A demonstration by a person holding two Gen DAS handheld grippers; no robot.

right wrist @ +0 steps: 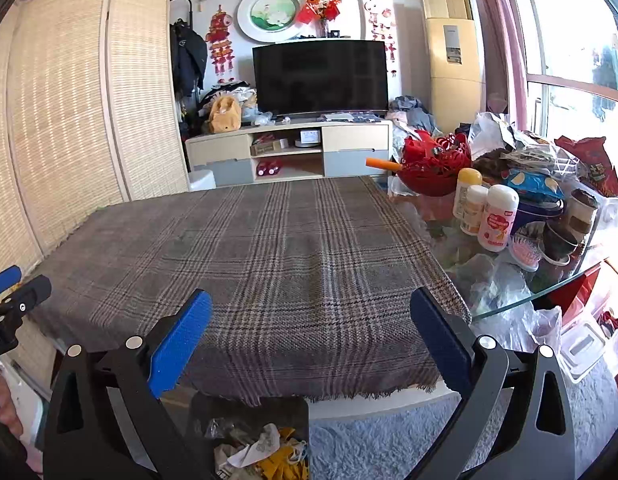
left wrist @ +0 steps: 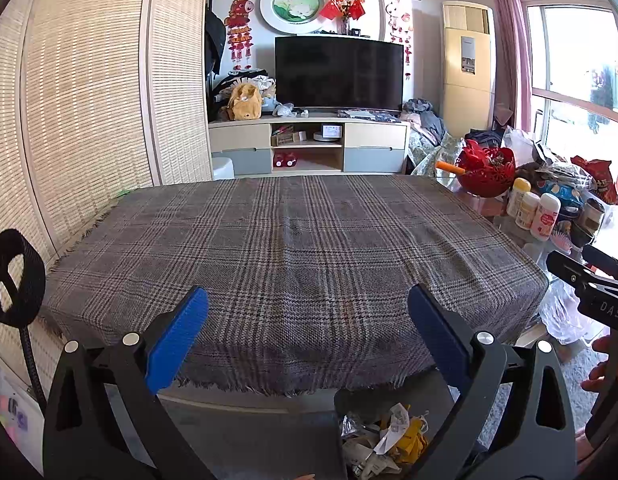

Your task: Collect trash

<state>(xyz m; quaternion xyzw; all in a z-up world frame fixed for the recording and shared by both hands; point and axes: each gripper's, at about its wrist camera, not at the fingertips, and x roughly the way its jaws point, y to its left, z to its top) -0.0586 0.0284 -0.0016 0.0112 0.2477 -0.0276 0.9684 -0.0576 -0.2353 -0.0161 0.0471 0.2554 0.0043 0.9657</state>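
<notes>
A dark trash bin (left wrist: 343, 400) stands on the floor below the table's near edge, holding crumpled paper and yellow scraps (left wrist: 393, 436); the right wrist view shows the same bin (right wrist: 249, 404) and trash (right wrist: 269, 452). My left gripper (left wrist: 307, 324) is open, its blue pads (left wrist: 177, 332) wide apart above the near edge of the plaid tablecloth (left wrist: 293, 248), nothing between them. My right gripper (right wrist: 311, 326) is likewise open and empty over the cloth (right wrist: 249, 248). No loose trash shows on the cloth in either view.
A glass table end (right wrist: 549, 292) at the right is crowded with white bottles (right wrist: 497, 216), a red basket (right wrist: 433, 168), snack bags, cups and plastic bags. A woven screen (left wrist: 81, 100) lines the left. A TV (left wrist: 337, 74) and cabinet stand behind. A light-blue rug (right wrist: 389, 440) lies by the bin.
</notes>
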